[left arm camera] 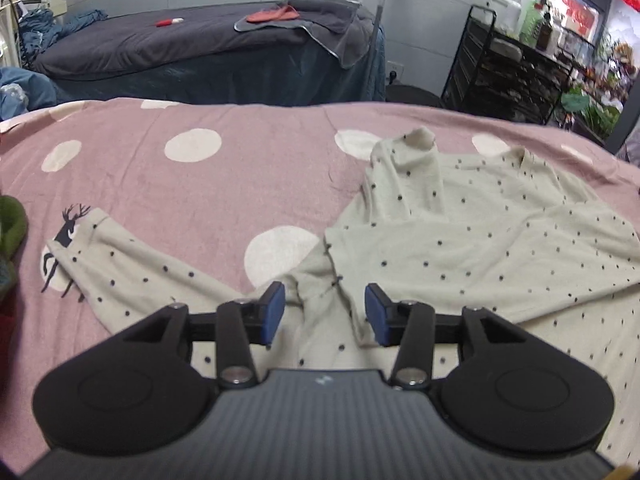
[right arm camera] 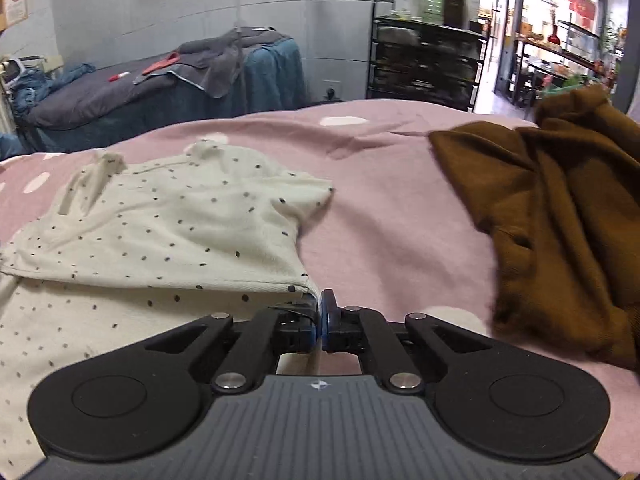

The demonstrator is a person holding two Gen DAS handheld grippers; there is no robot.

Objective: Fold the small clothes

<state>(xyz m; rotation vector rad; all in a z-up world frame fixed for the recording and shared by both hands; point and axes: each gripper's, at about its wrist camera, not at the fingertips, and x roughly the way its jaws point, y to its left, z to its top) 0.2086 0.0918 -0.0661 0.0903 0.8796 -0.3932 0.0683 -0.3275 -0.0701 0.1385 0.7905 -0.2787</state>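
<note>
A small cream top point(left arm camera: 480, 240) with dark dots lies spread on a pink bedspread point(left arm camera: 180, 192) with white spots. One long sleeve point(left arm camera: 132, 272) stretches out flat to the left of the top's body. The other sleeve point(left arm camera: 408, 176) is folded in over the chest. Part of the body is already doubled over itself.

The left gripper point(left arm camera: 325, 312) hangs just above the bunched cloth where the long sleeve joins the body. Its blue pads point(left arm camera: 276, 304) are spread apart with the gathered cloth between them, not yet gripped.

The right gripper point(right arm camera: 320, 316) has its pads pressed together on the corner of the folded layer point(right arm camera: 298, 282) at the top's right edge.

To the right of the top, well apart from it, sits a crumpled brown garment point(right arm camera: 560, 216).

The top looks light, thin and very soft. It will likely sag and wrinkle when lifted, and a single layer could slip from a loose pinch. Seams, the underarm join and folded corners look like the firmest places to take hold.
</note>
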